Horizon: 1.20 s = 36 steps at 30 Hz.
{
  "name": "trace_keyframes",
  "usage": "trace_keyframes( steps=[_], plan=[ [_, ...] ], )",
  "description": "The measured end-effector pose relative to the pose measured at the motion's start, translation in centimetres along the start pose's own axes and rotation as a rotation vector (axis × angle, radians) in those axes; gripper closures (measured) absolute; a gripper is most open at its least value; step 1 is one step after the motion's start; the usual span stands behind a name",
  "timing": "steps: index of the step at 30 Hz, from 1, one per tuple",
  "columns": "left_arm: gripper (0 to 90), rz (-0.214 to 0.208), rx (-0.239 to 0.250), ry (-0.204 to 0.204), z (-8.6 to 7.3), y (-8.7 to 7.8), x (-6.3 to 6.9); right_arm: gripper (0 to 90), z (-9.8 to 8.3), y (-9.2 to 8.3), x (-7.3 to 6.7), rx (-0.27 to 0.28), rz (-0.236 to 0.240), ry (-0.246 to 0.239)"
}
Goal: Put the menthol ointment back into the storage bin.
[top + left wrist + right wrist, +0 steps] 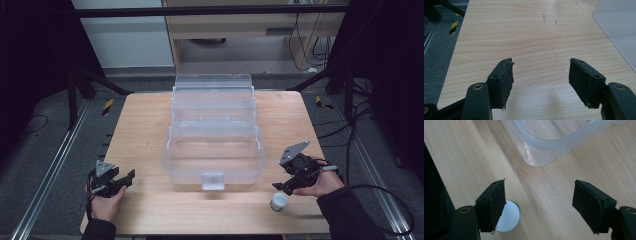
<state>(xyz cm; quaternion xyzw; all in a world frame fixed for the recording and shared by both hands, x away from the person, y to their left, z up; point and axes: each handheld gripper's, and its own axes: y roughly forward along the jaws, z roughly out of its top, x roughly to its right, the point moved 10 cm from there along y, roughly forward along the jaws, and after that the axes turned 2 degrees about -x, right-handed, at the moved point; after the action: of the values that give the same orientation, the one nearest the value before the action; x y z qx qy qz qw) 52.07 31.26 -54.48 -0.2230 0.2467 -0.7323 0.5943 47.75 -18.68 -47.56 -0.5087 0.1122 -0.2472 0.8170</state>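
1. I see my right gripper near the table's front right corner, held in a hand that comes in from below.
2. Its jaws stand apart with nothing between them; in the right gripper view bare wood shows in the gap.
3. The jar, small, with a white lid and a green edge, stands upright on the table just in front of that gripper, toward the near edge.
4. In the right gripper view the jar sits partly behind 1 jaw, outside the gap. Whether that jaw touches it, I cannot tell.
5. The box, clear plastic with its lid open toward the far side, sits mid-table, left of the right gripper and well apart from the jar. Its latch faces me.
6. In the right gripper view a rounded corner of the box lies ahead of the jaws.
7. My left gripper rests low at the table's front left, in the other hand.
8. Its jaws are released too, wide apart over bare wood in the left gripper view, with the box off to 1 side.
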Motion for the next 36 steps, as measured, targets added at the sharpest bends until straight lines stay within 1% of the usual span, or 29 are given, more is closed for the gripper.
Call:
trace_keyframes(
  steps=[6,7,8,9,10,11,15,16,17,18,20,23,24,26,28,31,32,33,34,36],
  plan=[
    [36.1,0.001,-0.002,0.004,0.0,0.0,0.0,27.4,-0.4,0.1,-0.7,-0.041,0.019,-0.039],
    [36.1,0.001,-0.002,0.004,0.0,0.0,0.0,27.4,-0.4,0.1,-0.7,-0.041,0.019,-0.039],
    [36.1,0.002,-0.002,0.004,0.0,0.0,0.0,27.6,-0.5,0.1,-0.9,-0.056,0.029,-0.052],
    [36.1,0.002,-0.002,0.004,0.0,0.0,0.0,27.6,-0.5,0.1,-0.9,-0.056,0.029,-0.052],
    [36.1,0.002,-0.002,0.005,0.0,0.0,0.0,28.2,-0.7,0.2,-1.4,-0.073,0.039,-0.065],
    [36.2,0.002,-0.002,0.005,0.0,0.0,0.0,28.2,-0.7,0.2,-1.4,-0.073,0.039,-0.065],
    [36.2,0.003,-0.003,0.008,0.0,0.0,0.0,29.5,-1.0,0.4,-2.1,-0.100,0.058,-0.109],
    [36.2,0.004,-0.005,0.009,0.0,0.0,0.0,29.9,-1.2,0.5,-2.3,-0.113,0.064,-0.127],
    [36.2,0.004,-0.005,0.009,0.0,0.0,0.0,29.9,-1.2,0.5,-2.3,-0.113,0.064,-0.127],
    [36.2,0.003,-0.004,0.010,0.0,0.0,0.0,29.9,-1.3,0.6,-2.5,-0.127,0.068,-0.134],
    [36.3,0.003,-0.005,0.011,0.0,0.0,0.0,30.1,-1.5,0.7,-2.6,-0.137,0.069,-0.142],
    [36.5,0.004,-0.005,0.013,0.0,0.0,0.0,30.9,-1.5,0.8,-2.8,-0.141,0.073,-0.156],
    [36.7,0.004,-0.005,0.013,0.0,-0.1,0.0,31.2,-1.7,0.9,-2.9,-0.152,0.083,-0.166],
    [36.8,0.005,-0.005,0.012,0.0,-0.1,0.0,31.3,-1.8,1.0,-3.0,-0.157,0.085,-0.166],
    [36.8,0.006,-0.005,0.013,0.0,-0.1,0.0,32.7,-2.2,1.2,-3.2,-0.173,0.101,-0.181],
    [36.8,0.007,-0.005,0.013,0.0,-0.1,0.0,33.7,-2.3,1.3,-3.3,-0.179,0.105,-0.187],
    [36.9,0.004,-0.007,0.014,0.0,0.0,0.0,35.2,-2.5,1.4,-3.5,-0.189,0.113,-0.198],
    [36.8,0.004,-0.007,0.014,0.0,0.0,0.0,35.2,-2.5,1.4,-3.5,-0.189,0.113,-0.198],
    [36.8,0.005,-0.007,0.016,0.0,0.0,0.0,35.6,-2.6,1.5,-3.5,-0.191,0.118,-0.210],
    [36.9,0.005,-0.007,0.016,0.0,0.0,0.0,36.1,-2.8,1.6,-3.6,-0.208,0.121,-0.222]
  ],
)
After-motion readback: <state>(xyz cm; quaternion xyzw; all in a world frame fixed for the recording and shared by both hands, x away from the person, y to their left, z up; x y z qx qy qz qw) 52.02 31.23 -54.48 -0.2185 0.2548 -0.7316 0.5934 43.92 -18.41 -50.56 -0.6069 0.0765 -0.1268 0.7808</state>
